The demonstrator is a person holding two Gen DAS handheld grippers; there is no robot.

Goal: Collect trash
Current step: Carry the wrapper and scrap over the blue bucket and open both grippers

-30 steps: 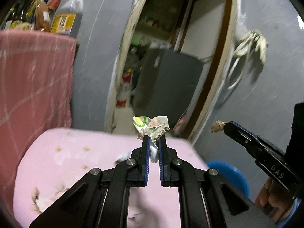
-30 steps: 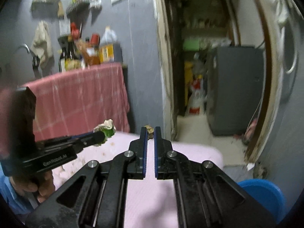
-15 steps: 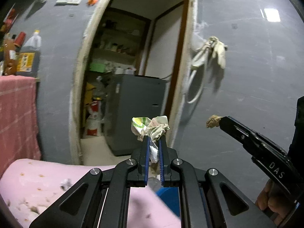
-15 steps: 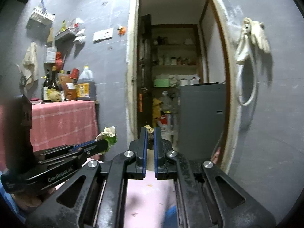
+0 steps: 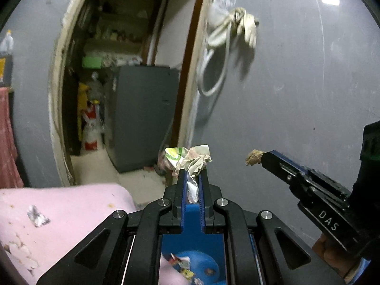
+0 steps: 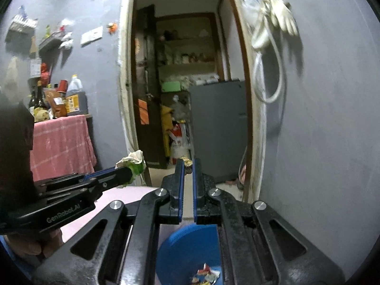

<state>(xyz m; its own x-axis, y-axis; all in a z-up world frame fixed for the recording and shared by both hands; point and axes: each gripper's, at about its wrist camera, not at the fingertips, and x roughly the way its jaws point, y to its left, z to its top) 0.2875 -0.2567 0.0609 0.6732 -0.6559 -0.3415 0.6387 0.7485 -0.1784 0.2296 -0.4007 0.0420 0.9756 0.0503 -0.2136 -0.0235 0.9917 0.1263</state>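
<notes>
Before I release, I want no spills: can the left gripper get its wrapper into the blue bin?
Probably yes: the left gripper holds the crumpled wrapper above the open blue bin, with nothing visible between.

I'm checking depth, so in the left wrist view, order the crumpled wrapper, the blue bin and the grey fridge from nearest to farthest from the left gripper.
1. Crumpled wrapper: pinched in the left gripper.
2. Blue bin: just below.
3. Grey fridge: through the doorway, farthest.

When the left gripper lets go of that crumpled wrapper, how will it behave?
The crumpled white-and-green paper wrapper, pinched in the left gripper, looks light and springy, so it may unfold slightly. It probably drifts rather than drops straight toward the blue bin below.
</notes>
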